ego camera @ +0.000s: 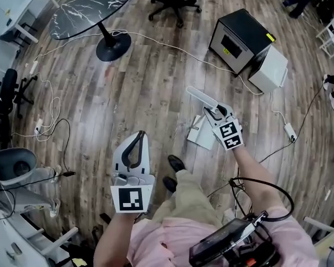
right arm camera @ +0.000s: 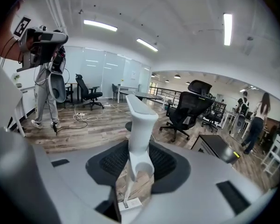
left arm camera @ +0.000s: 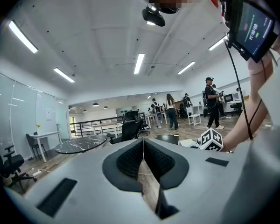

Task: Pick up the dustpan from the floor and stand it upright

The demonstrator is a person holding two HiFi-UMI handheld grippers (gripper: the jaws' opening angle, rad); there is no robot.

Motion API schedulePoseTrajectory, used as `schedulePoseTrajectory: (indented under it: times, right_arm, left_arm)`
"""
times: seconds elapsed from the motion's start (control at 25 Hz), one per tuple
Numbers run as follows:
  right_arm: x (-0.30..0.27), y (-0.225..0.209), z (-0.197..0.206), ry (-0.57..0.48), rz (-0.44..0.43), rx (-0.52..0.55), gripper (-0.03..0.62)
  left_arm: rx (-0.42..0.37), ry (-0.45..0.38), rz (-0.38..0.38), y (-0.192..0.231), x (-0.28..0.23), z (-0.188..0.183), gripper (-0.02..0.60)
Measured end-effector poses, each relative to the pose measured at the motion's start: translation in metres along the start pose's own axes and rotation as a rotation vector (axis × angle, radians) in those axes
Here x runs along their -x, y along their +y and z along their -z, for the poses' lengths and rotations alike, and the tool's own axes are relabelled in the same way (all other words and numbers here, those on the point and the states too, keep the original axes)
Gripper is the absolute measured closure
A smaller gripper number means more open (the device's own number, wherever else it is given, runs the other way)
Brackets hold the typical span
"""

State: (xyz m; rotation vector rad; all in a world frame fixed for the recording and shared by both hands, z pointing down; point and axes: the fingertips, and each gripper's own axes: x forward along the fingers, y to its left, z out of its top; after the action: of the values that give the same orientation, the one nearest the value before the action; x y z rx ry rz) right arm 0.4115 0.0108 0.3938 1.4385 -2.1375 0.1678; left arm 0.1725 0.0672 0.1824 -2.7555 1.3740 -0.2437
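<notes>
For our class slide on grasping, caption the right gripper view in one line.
Right hand-held gripper shut on the white dustpan by its handle, office chair behind.

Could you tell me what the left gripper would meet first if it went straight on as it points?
Probably the black office chair, dead ahead of the left gripper; only floor seems to lie between, though depth is unclear.

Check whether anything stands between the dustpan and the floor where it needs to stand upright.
Nothing visible does. The right hand-held gripper is shut on the handle of the dustpan, and the wood floor around it is bare. The person's shoe and the black box lie apart from it.
</notes>
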Motion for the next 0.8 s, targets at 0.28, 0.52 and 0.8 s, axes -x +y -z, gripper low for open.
schedulePoseTrajectory:
  times: [0.28, 0.52, 0.8]
  right_arm:
    - [0.024, -0.008, 0.017, 0.033, 0.027, -0.033, 0.422]
    - [0.041, -0.007, 0.027, 0.046, 0.059, -0.066, 0.369]
    - [0.073, -0.011, 0.031, 0.054, 0.126, -0.127, 0.301]
  left_arm:
    - [-0.016, -0.026, 0.023, -0.014, 0.008, -0.013, 0.568]
    - [-0.015, -0.040, 0.045, -0.026, 0.016, -0.019, 0.568]
    - [-0.027, -0.063, 0.067, -0.030, 0.023, -0.027, 0.568]
